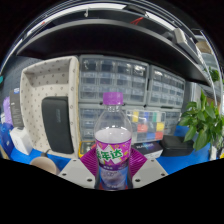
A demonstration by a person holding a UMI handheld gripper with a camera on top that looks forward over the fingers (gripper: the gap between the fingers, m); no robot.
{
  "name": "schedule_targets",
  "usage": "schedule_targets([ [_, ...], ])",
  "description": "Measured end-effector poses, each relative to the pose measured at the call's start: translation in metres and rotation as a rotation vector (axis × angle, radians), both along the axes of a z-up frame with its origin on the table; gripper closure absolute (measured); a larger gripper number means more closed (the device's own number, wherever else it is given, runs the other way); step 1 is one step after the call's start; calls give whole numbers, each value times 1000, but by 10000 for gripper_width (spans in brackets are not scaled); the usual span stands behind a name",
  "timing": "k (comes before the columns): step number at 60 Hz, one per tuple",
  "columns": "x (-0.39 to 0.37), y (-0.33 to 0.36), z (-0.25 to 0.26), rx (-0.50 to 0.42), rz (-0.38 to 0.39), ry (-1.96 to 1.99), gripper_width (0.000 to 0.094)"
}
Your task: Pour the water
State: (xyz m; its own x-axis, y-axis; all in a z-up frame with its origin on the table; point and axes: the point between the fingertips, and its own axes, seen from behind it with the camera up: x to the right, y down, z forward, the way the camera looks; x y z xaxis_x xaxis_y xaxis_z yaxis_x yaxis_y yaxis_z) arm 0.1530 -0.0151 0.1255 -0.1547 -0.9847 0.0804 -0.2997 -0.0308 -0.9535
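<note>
The gripper (112, 172) closes its two fingers on the lower part of a clear bottle (112, 140); the bottle stands upright between them, with a purple cap (113, 99) on top and a pink label. Behind it lies a blue table (185, 160); a green plant (205, 120) is at the right, drawer cabinets (120, 80) far behind. The holding step seems in hand; pouring next needs the cap off and a cup, which is not seen.

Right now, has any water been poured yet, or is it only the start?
Only the start, it seems. Done: the tongs have reached the bottle, which stands between the fingers. In hand: taking hold of it, though I cannot tell if both fingers press on it. Left: its purple cap is on, the bottle is upright, and no cup shows, so no pouring yet.
</note>
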Motion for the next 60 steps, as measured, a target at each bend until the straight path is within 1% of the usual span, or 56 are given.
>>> schedule_targets([
  [5,-1,-9,-23,3,-19,22,557],
  [6,0,-9,-15,6,-17,-18,552],
  [9,-1,-8,-16,43,-15,-44,552],
  [19,-11,-12,-15,79,-36,-88,551],
  [23,-14,-13,-15,78,-40,-100,540],
  [26,-14,-14,-15,77,-46,-104,516],
  [34,-15,-14,-17,78,-62,-84,412],
  [36,-15,-13,-21,90,-62,-60,368],
  [37,-16,-12,-22,94,-62,-52,313],
  [40,-21,-12,-25,98,-71,-35,220],
  [47,-44,-13,-30,66,-107,4,216],
  [55,-93,4,-35,72,-103,66,209],
  [60,-128,14,-25,72,-114,87,210],
])
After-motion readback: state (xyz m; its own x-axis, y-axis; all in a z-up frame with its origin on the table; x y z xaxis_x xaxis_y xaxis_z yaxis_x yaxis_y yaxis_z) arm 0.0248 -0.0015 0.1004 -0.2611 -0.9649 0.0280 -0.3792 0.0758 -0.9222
